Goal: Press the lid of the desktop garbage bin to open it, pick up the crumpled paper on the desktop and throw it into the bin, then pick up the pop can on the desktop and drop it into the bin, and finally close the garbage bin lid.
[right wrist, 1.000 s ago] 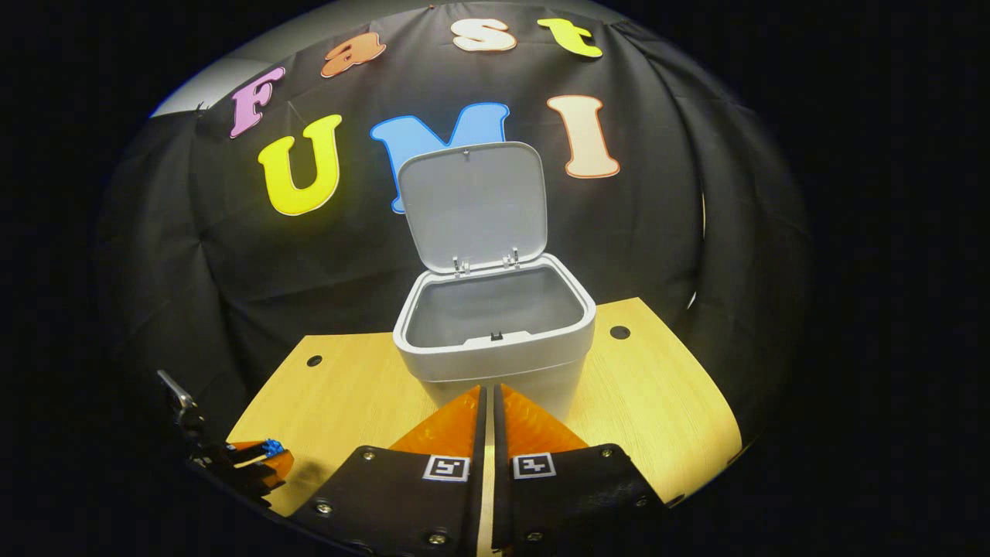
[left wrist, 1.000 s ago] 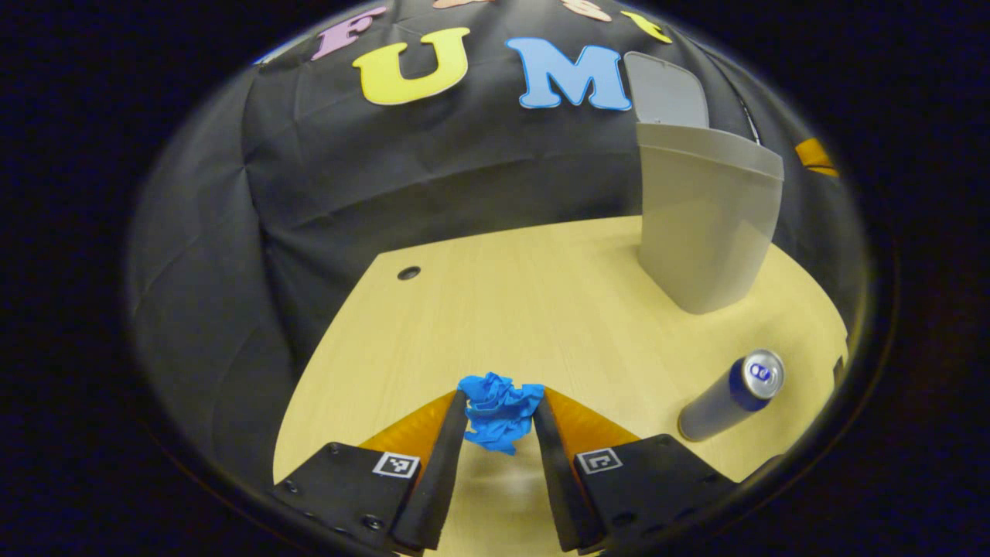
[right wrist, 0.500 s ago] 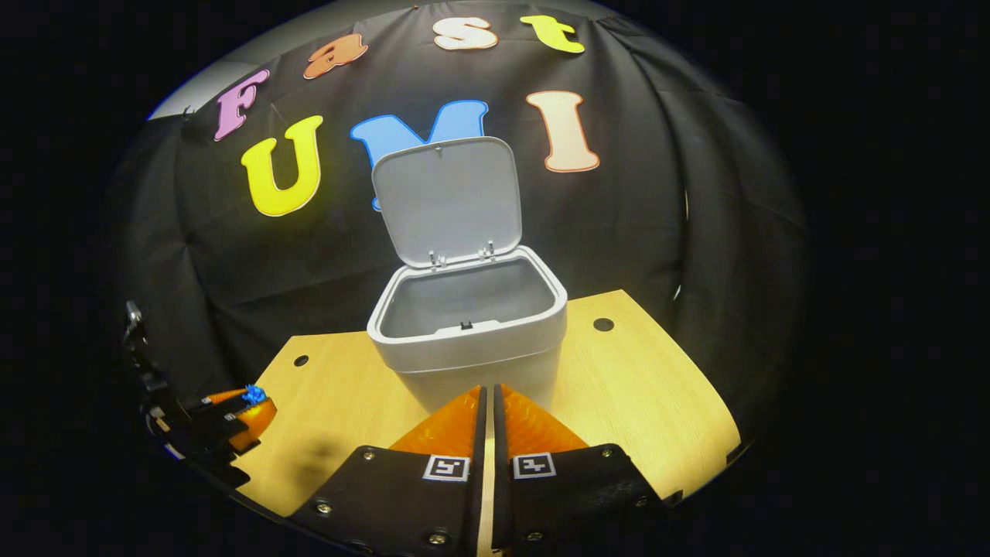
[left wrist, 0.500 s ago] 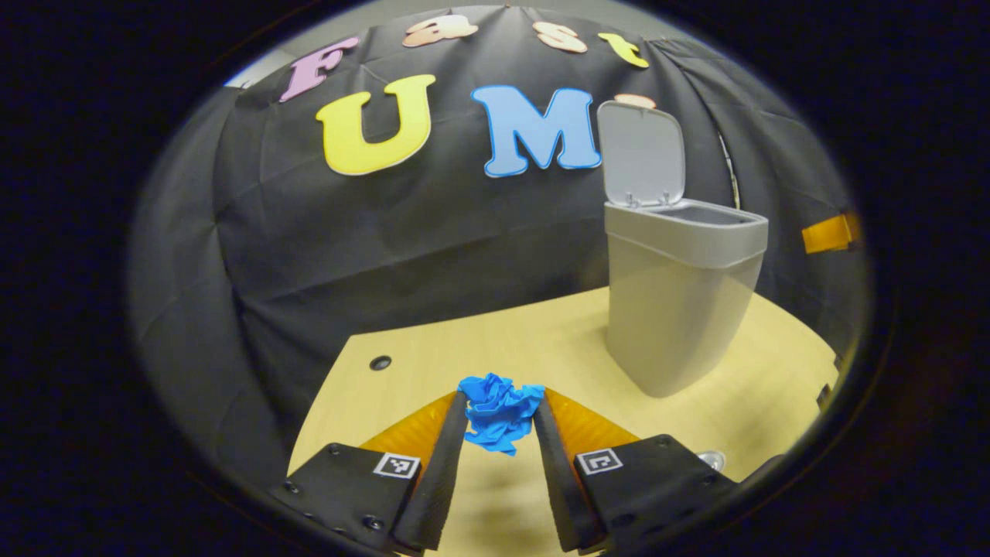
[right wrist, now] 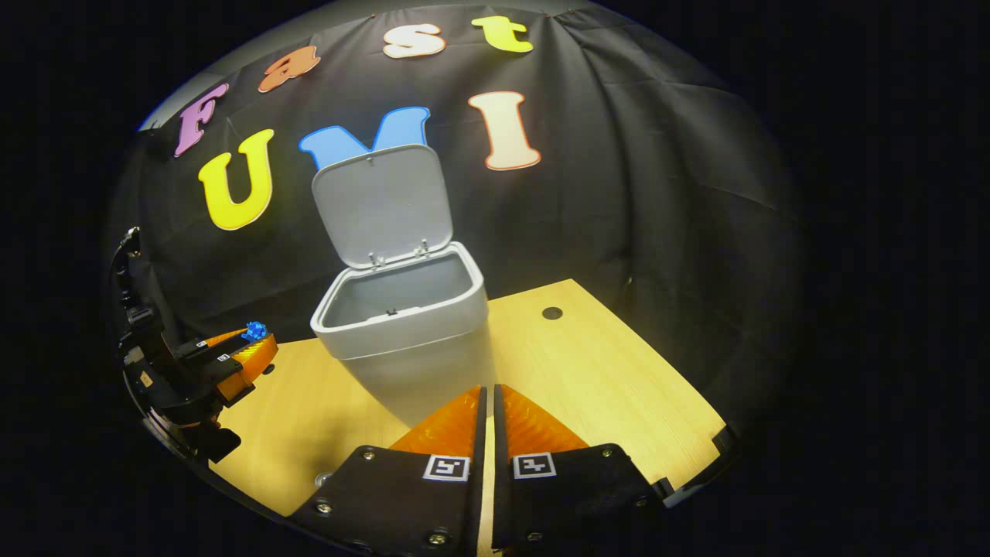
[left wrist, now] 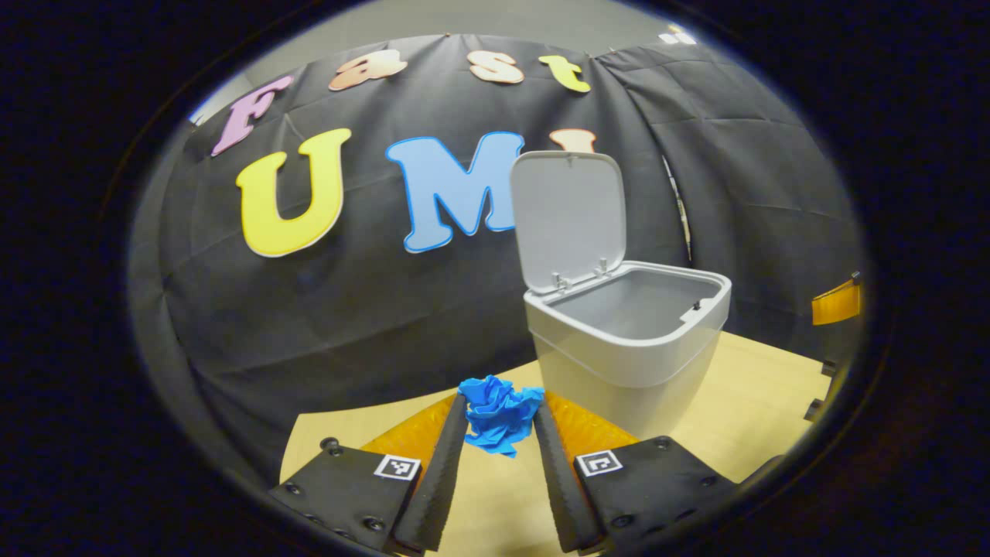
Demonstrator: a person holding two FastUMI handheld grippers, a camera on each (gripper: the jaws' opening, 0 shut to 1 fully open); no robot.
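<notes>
The grey desktop bin [left wrist: 626, 348] stands on the wooden desk with its lid [left wrist: 568, 216] swung upright and its inside bare. My left gripper [left wrist: 499, 410] is shut on the blue crumpled paper [left wrist: 499, 418], held above the desk just left of the bin, below its rim. In the right gripper view the bin [right wrist: 406, 325] sits ahead, and the left gripper [right wrist: 232, 352] with the paper [right wrist: 254, 332] hangs at the far left. My right gripper [right wrist: 489, 402] is shut on nothing, in front of the bin. The top of the pop can [right wrist: 323, 480] peeks out at the desk's near edge.
The light wooden desk [right wrist: 619, 387] has a cable hole [right wrist: 552, 313] at the back right and another [left wrist: 331, 444] near my left gripper. Black cloth walls close in behind and on both sides. The other gripper's finger [left wrist: 835, 303] shows at the far right.
My left gripper has risen with the blue paper and swung toward the bin, so the open top now shows. The right gripper has drifted right, shifting the bin leftward in its view.
</notes>
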